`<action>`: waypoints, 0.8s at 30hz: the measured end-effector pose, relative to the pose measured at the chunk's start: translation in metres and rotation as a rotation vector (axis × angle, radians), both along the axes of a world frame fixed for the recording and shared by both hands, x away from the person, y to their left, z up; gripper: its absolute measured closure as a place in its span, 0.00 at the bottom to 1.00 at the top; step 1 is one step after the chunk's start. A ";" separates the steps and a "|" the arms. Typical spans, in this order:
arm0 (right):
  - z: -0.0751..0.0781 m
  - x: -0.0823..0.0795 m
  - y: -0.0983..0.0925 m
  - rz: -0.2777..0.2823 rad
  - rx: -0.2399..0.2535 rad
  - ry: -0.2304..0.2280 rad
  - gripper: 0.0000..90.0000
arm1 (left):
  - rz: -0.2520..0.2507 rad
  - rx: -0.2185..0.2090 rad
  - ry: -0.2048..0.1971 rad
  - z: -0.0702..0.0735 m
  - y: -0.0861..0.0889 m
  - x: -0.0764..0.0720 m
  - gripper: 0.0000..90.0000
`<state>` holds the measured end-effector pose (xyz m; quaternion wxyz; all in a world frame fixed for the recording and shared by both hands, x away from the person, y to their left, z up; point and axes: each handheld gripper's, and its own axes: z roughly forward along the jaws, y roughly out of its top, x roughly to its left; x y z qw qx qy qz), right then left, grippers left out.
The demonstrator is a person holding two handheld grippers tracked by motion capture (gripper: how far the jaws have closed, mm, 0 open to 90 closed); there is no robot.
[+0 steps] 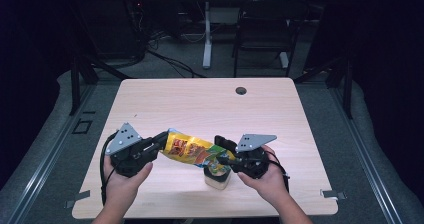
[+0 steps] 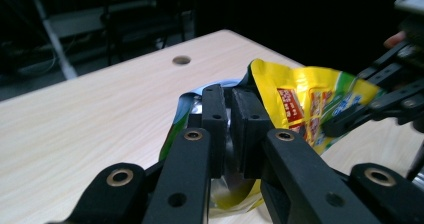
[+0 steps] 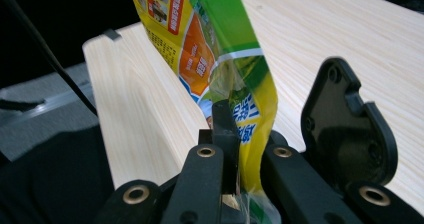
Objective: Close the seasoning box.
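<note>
Now both grippers are gripping one snack bag above the table.

Left gripper (image 1: 161, 140) fingers are clamping the snack bag (image 1: 192, 151) at its left end, right gripper (image 1: 223, 151) fingers its right end; the bag's length is stretching between them, over a small cup (image 1: 218, 178) on the table (image 1: 210, 104).

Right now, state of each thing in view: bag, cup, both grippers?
snack bag: lifted off the table, stretched between the two grippers, lying roughly level, one end over the cup.
left gripper: jaws shut on the bag's end.
right gripper: jaws shut on the bag's other end.
cup: upright on the table, under the bag's right end; contents cannot be told.
</note>
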<state>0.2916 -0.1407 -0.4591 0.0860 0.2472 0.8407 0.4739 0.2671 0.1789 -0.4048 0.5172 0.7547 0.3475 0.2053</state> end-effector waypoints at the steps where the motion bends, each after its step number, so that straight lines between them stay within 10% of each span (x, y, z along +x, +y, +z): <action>1: 0.000 0.000 0.000 0.002 0.002 -0.002 0.99 | 0.003 -0.002 0.003 -0.001 0.001 0.000 0.95; 24: 0.002 -0.002 0.000 -0.008 0.004 -0.024 0.98 | 0.001 -0.003 -0.001 -0.001 0.000 -0.001 0.95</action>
